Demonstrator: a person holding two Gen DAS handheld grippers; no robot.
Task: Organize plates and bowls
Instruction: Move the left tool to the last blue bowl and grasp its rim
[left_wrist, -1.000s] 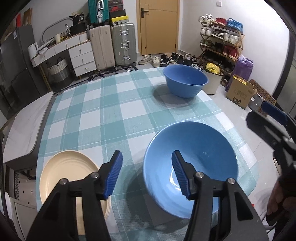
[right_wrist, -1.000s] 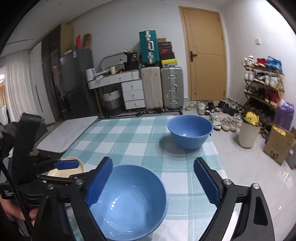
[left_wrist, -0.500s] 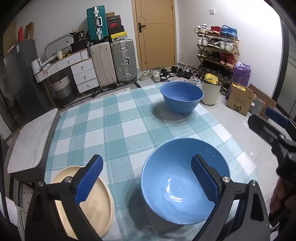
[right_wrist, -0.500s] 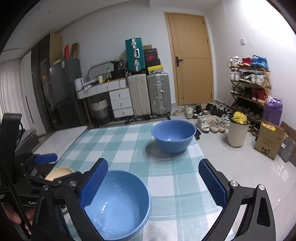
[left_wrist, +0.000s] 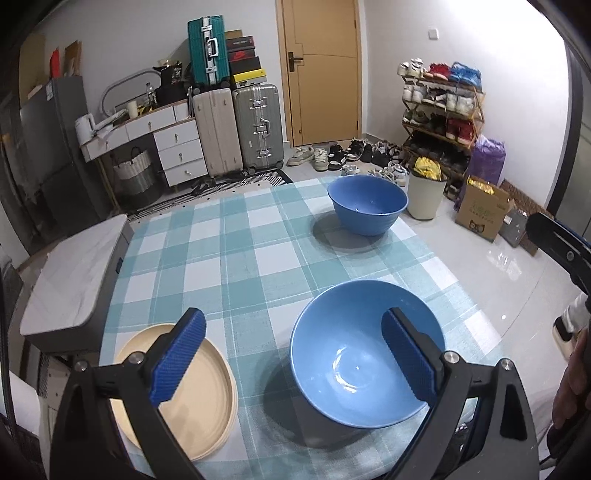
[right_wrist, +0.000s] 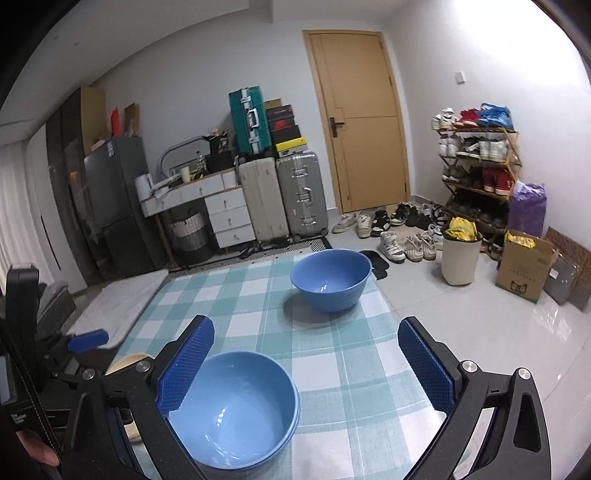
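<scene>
Both my tongs hang wide with nothing in them: left tongs (left_wrist: 291, 360) above the table edge, between the plate (left_wrist: 184, 387) and near bowl (left_wrist: 365, 354), right tongs (right_wrist: 304, 363) off to the side. Far bowl (left_wrist: 367, 203) sits alone across the cloth (left_wrist: 240, 251), probably my next stack.

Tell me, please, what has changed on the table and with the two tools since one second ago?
The left tool has opened wide; a second ago its fingers were much closer together above the near blue bowl. It has also drawn back and tilted up, so more of the room shows. The right tool has likewise pulled back and was open throughout. Neither holds anything. The near bowl, the far blue bowl and the cream plate have not moved.
</scene>
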